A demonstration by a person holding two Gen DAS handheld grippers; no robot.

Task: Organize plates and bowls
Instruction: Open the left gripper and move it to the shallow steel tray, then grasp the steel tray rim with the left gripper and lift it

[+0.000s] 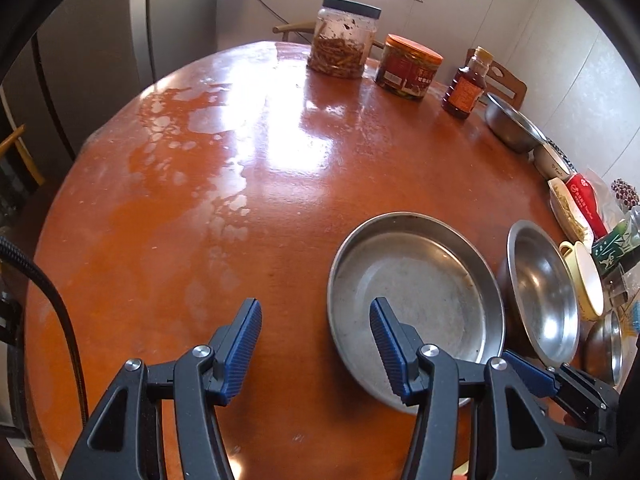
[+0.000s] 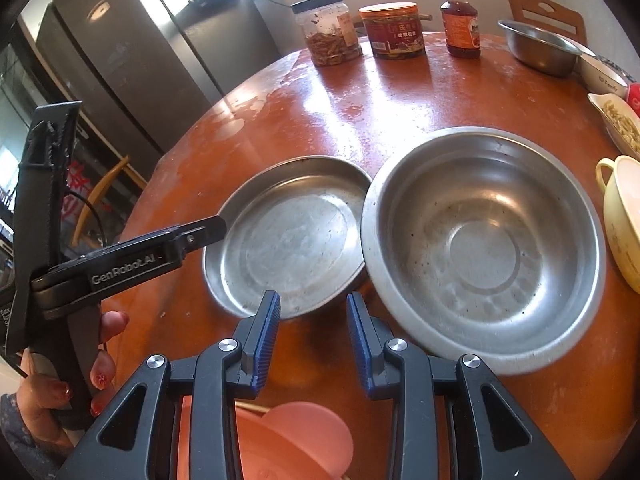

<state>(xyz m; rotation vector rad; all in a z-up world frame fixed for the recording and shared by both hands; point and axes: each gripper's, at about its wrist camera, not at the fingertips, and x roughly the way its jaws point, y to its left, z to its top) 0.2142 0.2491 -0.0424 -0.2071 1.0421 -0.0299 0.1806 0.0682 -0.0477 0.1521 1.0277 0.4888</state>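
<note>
Lower centre: steel plate (image 2: 292, 236) judged light, rigid, slick; rim grasp advised. Left gripper (image 1: 316, 344) and right gripper (image 2: 314, 338) both seen apart, nothing held.

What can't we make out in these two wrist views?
- Pink plastic item, right wrist view: cut off by the bottom edge and covered by the right gripper.
- Cream cup, right wrist view: cut off by the right edge.
- Small steel bowl, left wrist view: squeezed against the fisheye rim, its inside unreadable.
- Jar labels: too small to read.

"GenRobot.AI" on left tool (image 2: 208, 232)
</note>
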